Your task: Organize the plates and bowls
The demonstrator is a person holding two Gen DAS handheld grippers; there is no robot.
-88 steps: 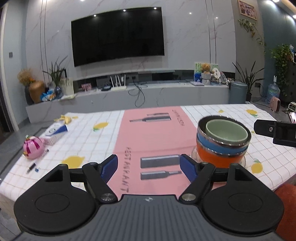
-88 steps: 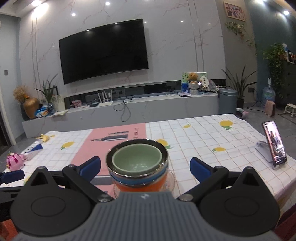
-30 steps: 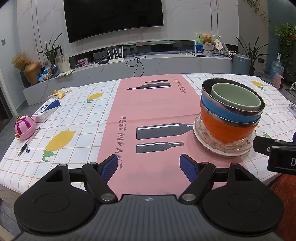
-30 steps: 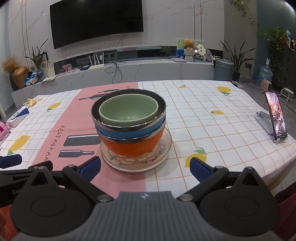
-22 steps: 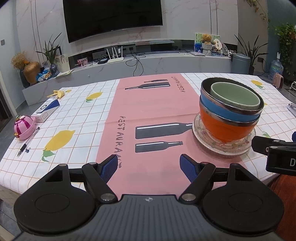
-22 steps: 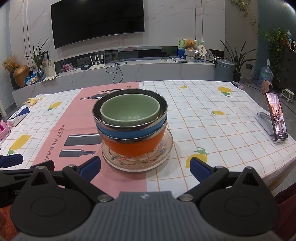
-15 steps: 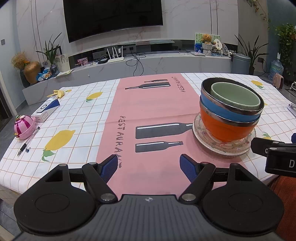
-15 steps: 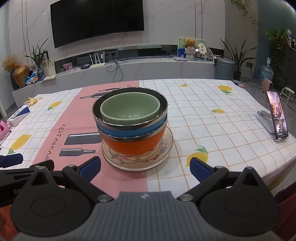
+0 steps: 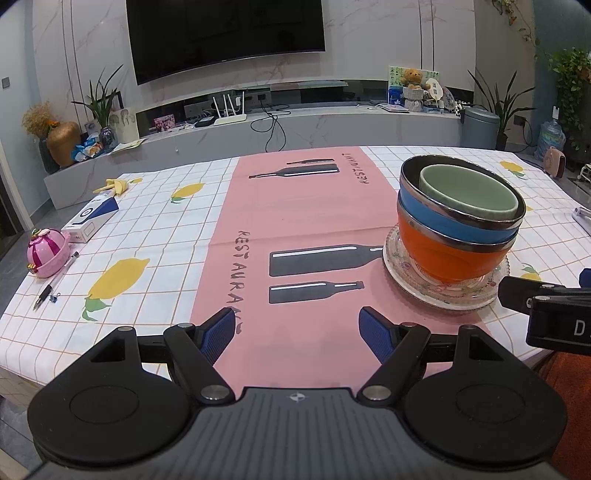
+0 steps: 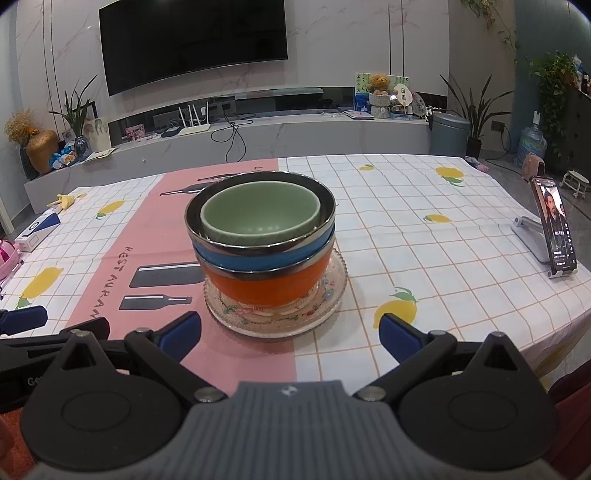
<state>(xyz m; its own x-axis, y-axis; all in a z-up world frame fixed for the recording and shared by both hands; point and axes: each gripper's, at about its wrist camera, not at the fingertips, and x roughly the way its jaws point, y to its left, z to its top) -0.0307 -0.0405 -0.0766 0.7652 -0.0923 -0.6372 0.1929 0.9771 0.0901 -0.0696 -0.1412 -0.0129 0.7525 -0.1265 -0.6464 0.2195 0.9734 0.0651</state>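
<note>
Living room, white marble wall (image 9: 369, 37). Large dark TV (image 9: 225, 35) mounted centre — long grey media console (image 9: 295, 129) below TV. Potted plants (image 10: 476, 107) right of console; gold vase (image 9: 62, 142) at left end.

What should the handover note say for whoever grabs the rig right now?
Left gripper: open, empty, low over the pink runner, left of the stack.
Right gripper: open, empty, facing the stack from just in front, not touching.
Stack: green bowl nested in blue bowl, in orange bowl, all on the glass plate at the table's near-middle.
Done: bowls nested on the plate.
Left: nothing loose in view; check the stack sits straight, or move it if needed.
</note>
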